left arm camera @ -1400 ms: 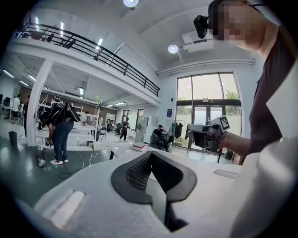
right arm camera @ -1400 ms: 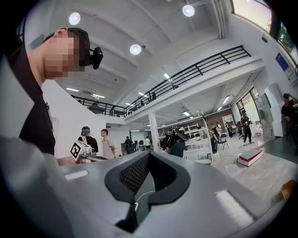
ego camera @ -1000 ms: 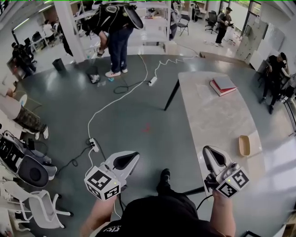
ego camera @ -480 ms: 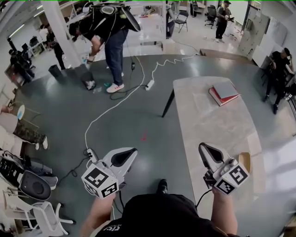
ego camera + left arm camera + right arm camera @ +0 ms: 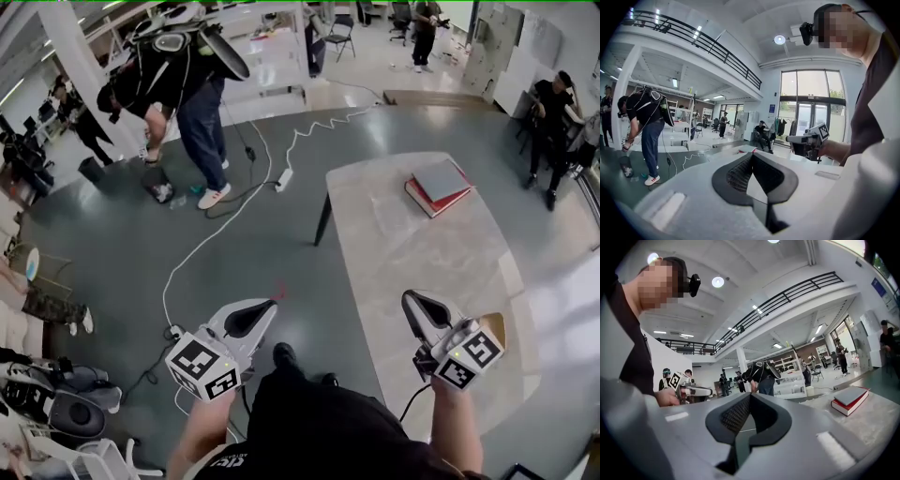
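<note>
Right gripper (image 5: 417, 307) is held low at the person's right, tips forward over the near end of the pale stone-top table (image 5: 394, 244), marker cube toward the body. Its own view shows the dark pads meeting at the tips with nothing between them: closed, empty. The nearest item is a small wooden tray (image 5: 494, 326) on the table's near right edge, just beside the right gripper. The cube covers most of it, so I can't tell what's in it. Left gripper (image 5: 258, 311) is held at about the same height on the person's left, over bare grey floor and off the table, tips forward and slightly inward. Its jaws are together too, holding nothing. The two grippers are well apart, on either side of the body. Stacked books (image 5: 437, 184), grey on red, sit at the table's far end, well away from both grippers. The head view alone shows the floor layout: a white cable (image 5: 202, 239) runs to a power strip (image 5: 281, 178), and a bent-over person (image 5: 173, 84) stands at far left. The left gripper view adds tall glass doors (image 5: 811, 108) and the right gripper side-on. The right gripper view adds the mezzanine railing (image 5: 787, 305) and the books edge-on.
</note>
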{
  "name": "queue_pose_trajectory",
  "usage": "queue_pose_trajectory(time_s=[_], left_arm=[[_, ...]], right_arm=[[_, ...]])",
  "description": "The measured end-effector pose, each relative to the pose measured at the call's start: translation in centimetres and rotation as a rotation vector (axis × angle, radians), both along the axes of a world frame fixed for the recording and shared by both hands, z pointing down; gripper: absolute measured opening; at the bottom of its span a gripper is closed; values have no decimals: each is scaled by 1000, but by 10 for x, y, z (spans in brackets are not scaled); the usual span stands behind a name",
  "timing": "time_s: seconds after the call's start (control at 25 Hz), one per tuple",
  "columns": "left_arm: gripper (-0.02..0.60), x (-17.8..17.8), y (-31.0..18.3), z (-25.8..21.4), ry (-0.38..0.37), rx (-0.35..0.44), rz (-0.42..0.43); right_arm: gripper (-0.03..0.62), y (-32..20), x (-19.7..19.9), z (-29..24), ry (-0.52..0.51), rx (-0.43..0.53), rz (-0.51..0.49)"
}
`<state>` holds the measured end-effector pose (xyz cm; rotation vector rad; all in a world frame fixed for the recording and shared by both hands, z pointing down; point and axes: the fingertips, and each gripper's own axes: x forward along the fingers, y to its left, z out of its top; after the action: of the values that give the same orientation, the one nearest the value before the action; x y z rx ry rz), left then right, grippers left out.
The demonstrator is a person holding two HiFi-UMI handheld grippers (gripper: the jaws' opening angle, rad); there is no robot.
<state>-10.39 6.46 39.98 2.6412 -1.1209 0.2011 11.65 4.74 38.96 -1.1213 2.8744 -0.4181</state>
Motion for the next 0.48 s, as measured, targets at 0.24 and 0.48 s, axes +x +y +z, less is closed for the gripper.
queue_pose_trajectory(time_s=[0.24,0.48], left_arm=[[3,15,-55,6,6,3,85],[3,-7,-125,8,-3,26,148]], right_arm=[[3,-36,14,7,13,-19,83],[2,-94,-5,9,-24,-24,168]])
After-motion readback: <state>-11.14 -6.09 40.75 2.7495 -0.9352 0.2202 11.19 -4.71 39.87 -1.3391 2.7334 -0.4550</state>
